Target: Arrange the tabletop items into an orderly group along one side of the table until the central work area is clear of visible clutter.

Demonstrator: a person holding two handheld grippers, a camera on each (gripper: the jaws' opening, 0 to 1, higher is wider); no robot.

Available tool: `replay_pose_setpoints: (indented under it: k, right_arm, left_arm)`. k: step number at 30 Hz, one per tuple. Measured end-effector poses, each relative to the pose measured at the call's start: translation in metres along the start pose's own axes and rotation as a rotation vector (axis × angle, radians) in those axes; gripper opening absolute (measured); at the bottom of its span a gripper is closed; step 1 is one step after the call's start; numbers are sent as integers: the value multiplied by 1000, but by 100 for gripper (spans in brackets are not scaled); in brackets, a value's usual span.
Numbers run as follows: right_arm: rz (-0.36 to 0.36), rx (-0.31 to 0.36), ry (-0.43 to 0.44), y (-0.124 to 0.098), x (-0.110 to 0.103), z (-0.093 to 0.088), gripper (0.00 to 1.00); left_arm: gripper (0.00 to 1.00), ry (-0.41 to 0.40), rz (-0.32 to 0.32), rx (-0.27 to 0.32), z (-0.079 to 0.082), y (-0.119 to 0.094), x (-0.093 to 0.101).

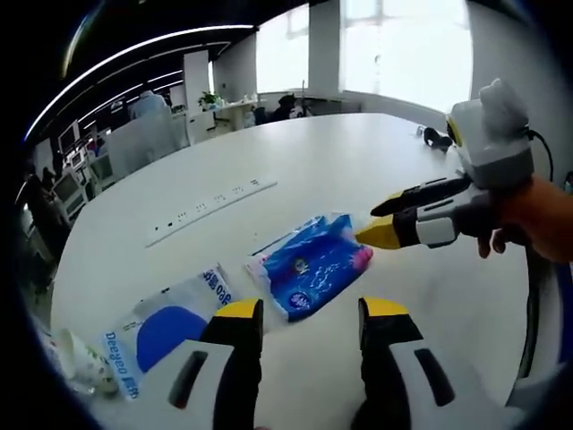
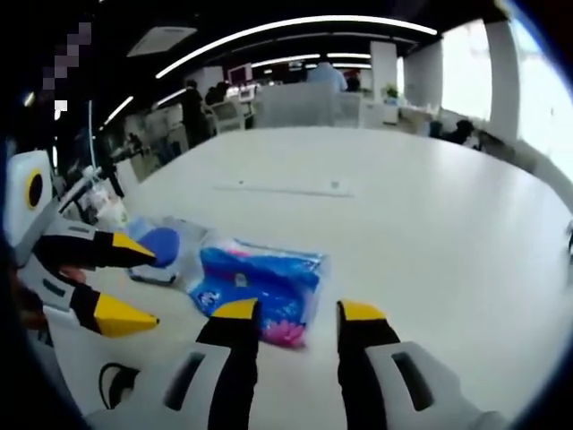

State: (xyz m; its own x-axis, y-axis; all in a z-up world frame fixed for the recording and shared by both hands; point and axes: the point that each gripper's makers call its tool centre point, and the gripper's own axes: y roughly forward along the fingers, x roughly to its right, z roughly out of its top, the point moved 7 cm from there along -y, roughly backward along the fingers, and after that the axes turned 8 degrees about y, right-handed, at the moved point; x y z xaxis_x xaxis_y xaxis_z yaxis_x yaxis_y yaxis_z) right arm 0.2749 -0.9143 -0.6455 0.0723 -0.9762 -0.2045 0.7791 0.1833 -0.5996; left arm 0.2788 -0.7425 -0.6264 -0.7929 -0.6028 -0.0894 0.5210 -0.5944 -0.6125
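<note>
A: Left gripper [image 1: 311, 321] first. State?

B: Jaws apart, nothing between them. It hangs over bare white table [image 1: 358, 170], and the blue pack [image 1: 309, 264] lies just ahead of the tips, not touching.

A: Right gripper [image 2: 291, 312]?

B: Also parted and empty in its own view. The blue pack [image 2: 260, 282] sits directly in front of its left jaw; its pink corner looks very near that tip, but I cannot tell whether they touch.

A: Does each gripper show in the other's view?

B: Yes. In the left gripper view the right gripper [image 1: 380, 219] comes in from the right, held by a hand [image 1: 528, 219], yellow tips spread and pointing at the pack's pink corner, just beside it. In the right gripper view the left gripper [image 2: 143, 287] enters from the left, tips spread, near the clear bag.

A: Other items?

B: A clear bag [image 1: 166, 322] with a blue disc and blue lettering lies just beside the pack, left of it in the left gripper view. A crumpled wrapper [image 1: 76, 358] sits at the table edge beyond the bag. A white power strip [image 1: 210, 210] lies farther out, well apart from both. A small dark object [image 1: 437, 137] rests near the far edge.

A: Surroundings?

B: Open office, bright windows, people [image 2: 192, 107] at distant desks.
</note>
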Motion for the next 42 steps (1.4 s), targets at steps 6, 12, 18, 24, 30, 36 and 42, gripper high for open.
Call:
replay_pose_setpoints:
  k: [6,12,18,24,30,36,42]
  right_arm:
    - [13,6,-16,-6,-6,3,37]
    - [20,9,-36,-13,-8,6,41]
    - [22,16,-48,-22,-9,10,46]
    - [33,22,-59,-29,-16,13,50]
    - [51,37,-77,-37,-22,18,60]
    - [80,49,-104,-43,-30,19,70]
    - [91,58,-108,-52,-35,17,78]
  left_arm:
    - [43,-8,-10,11,3,-9,-1]
    - [49,-3,-30,15,4,-18,1]
    - [53,-1,-31,25,5,-29,-1]
    - [58,-9,-32,24,1,-37,2]
    - [65,-13,-31,33,2,-45,1]
    - [72,-26,-41,38,0,-53,2]
    - [83,-34,-46,55,-1,-61,4]
